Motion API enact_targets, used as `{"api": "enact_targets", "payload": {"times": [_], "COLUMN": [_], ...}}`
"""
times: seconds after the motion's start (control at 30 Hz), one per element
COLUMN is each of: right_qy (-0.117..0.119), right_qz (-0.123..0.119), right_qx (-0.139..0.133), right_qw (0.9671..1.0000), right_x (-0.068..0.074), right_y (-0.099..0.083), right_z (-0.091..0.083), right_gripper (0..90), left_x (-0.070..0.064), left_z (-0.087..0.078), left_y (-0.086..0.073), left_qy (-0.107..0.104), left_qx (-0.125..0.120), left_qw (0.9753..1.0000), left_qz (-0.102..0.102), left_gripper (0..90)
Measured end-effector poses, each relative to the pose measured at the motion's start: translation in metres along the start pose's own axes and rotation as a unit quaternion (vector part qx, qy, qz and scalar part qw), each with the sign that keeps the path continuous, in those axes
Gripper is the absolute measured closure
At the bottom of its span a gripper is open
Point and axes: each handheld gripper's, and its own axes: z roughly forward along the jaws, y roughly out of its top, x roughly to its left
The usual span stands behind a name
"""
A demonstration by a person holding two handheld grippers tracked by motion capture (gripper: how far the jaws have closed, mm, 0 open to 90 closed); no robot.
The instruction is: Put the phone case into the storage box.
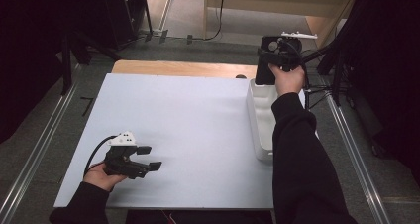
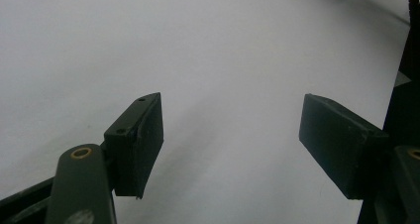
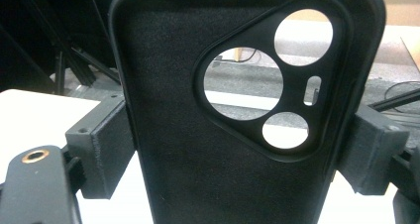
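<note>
Right gripper (image 3: 233, 149) jaws pinch a black phone case (image 3: 237, 135) (upright); left gripper (image 2: 230, 144) jaws spread

Room: dim, dark around my white table (image 1: 188, 125).
Shadows: soft, under my left gripper (image 1: 148, 158).
Focus: my phone case (image 3: 237, 149) fairly sharp; floor behind blurred.
Glare: none on the table.

The right gripper (image 1: 270, 60) is raised above the far end of the white tray (image 1: 261, 130) at the worktop's (image 1: 188, 130) right edge, clamping an upright black phone case (image 1: 264, 71). The left gripper (image 1: 148, 158) rests low over the near left worktop, fingers (image 1: 155, 166) spread apart, holding nothing.
</note>
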Motion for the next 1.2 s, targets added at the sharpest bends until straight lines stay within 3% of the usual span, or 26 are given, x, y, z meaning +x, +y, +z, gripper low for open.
{"api": "enact_targets", "payload": {"times": [0.43, 0.63, 1.2], "right_qy": [-0.017, -0.014, -0.009], "right_qz": [-0.012, -0.004, 0.003], "right_qx": [-0.005, -0.007, 0.017], "right_qw": [0.9998, 0.9999, 0.9998], "right_x": [0.005, 0.003, -0.001], "right_y": [-0.009, -0.013, -0.034], "right_z": [0.014, 0.018, 0.031], "right_gripper": [12.7, 12.7, 12.6], "left_x": [0.0, 0.001, 0.0], "left_z": [0.0, 0.0, 0.001], "left_y": [0.0, 0.0, 0.0], "left_qy": [-0.001, -0.002, -0.002], "left_qx": [-0.001, -0.001, 0.002], "left_qw": [1.0, 1.0, 1.0], "left_qz": [-0.002, -0.004, 0.0], "left_gripper": [25.1, 25.0, 25.1]}}
